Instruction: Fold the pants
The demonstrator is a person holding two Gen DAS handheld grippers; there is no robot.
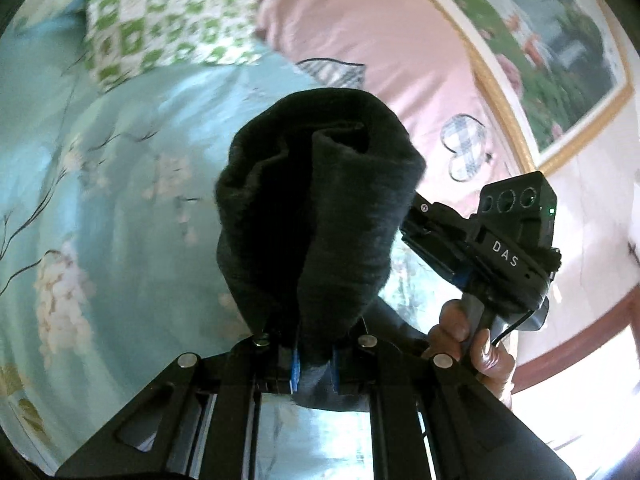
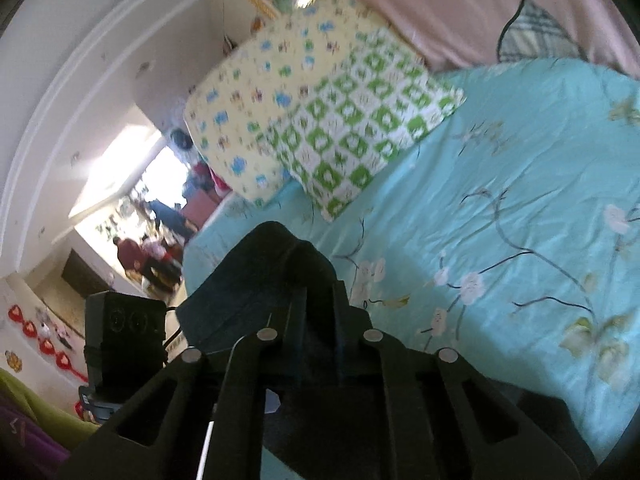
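the left claw [image 1: 314,364] is pressed together on a bunched fold of the dark pants [image 1: 320,208], the cloth caught between its blue-lined fingers [image 1: 295,368] and ballooning up in front of the lens, held above the bed. in the left wrist view the right claw's body, marked "das", shows at the right with the person's hand [image 1: 472,340] around its handle, and its front end runs in behind the same dark cloth. in the right wrist view the right claw [image 2: 318,304] is pinching the pants [image 2: 256,280] too: its fingers stand close together with dark fabric heaped over and around their tips. the pants are off the bed, hanging between the two claws. below lies a teal bedsheet [image 2: 520,200] printed with pale blossoms and dark twigs. a green-and-white checked pillow [image 2: 360,120] rests on a yellow pillow [image 2: 248,112] with blue motifs, both at the head of the bed, beside a pink cover [image 1: 380,40] with plaid hearts. a gold-framed picture [image 1: 540,40] hangs on the wall.
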